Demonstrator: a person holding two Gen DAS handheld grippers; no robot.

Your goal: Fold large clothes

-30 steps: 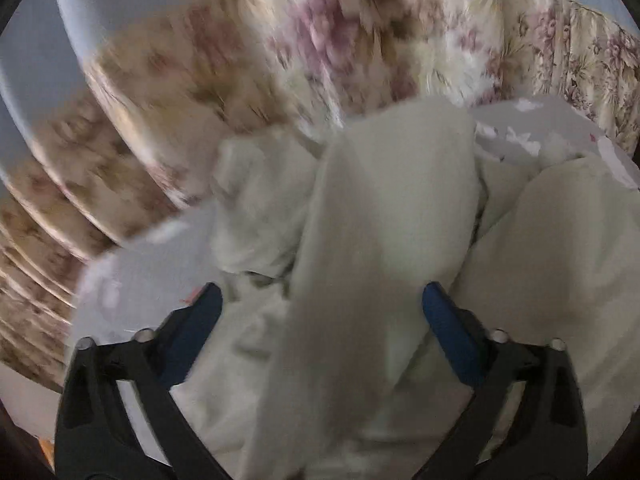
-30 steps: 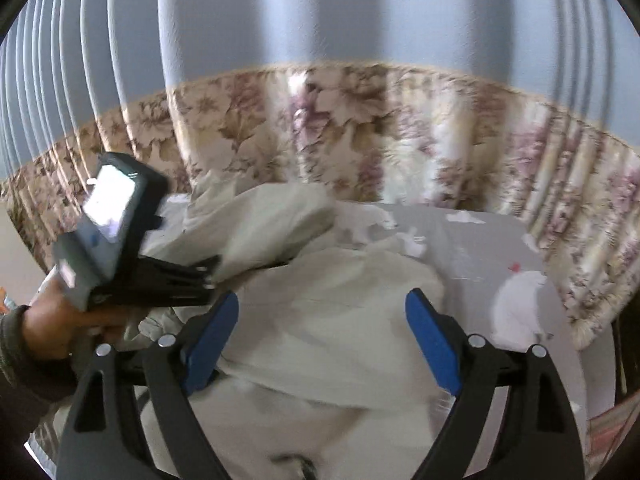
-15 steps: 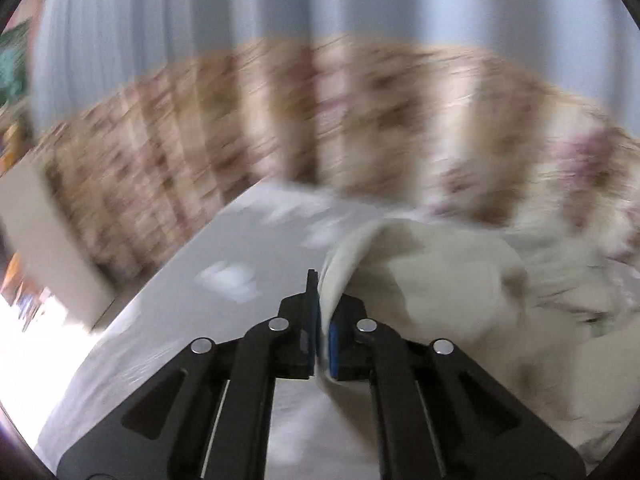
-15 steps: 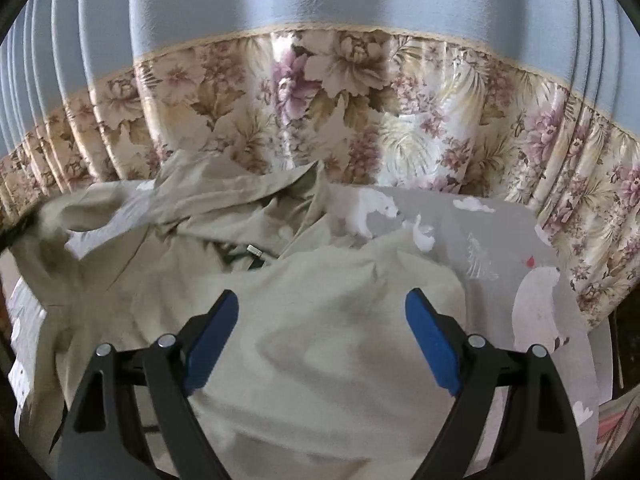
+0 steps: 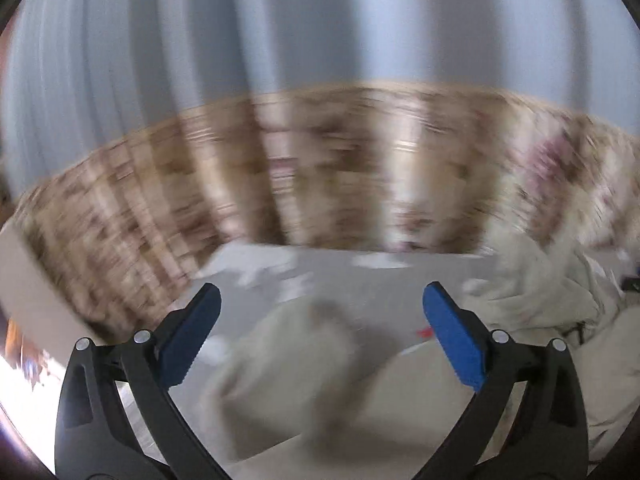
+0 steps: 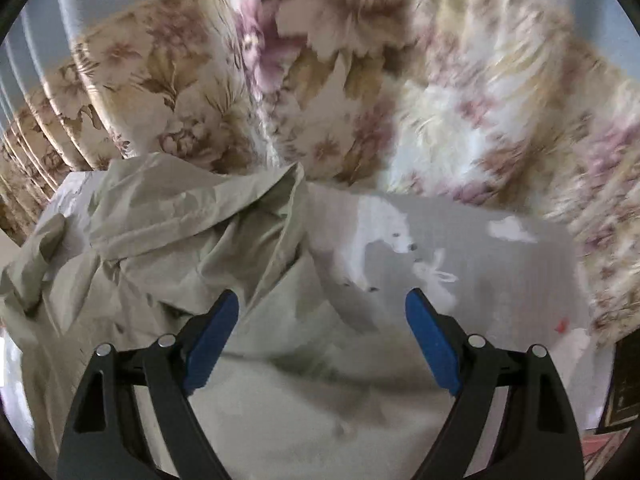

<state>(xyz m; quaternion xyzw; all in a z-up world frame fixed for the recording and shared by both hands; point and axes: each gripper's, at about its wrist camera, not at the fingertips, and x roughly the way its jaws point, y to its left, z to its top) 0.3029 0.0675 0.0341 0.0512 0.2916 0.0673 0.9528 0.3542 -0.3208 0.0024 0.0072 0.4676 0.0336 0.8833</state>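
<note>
L gripper opening over beige garment (blurred, unpinched); R gripper spread, empty

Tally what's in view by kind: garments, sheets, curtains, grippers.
Garment: 1, beige, crumpled
Sheet: 1, grey with white animal prints
Curtain: 1, floral band below a plain blue part
Grippers: 2, left gripper with jaws opening and nothing pressed between the pads, right gripper open
Total: 5
</note>
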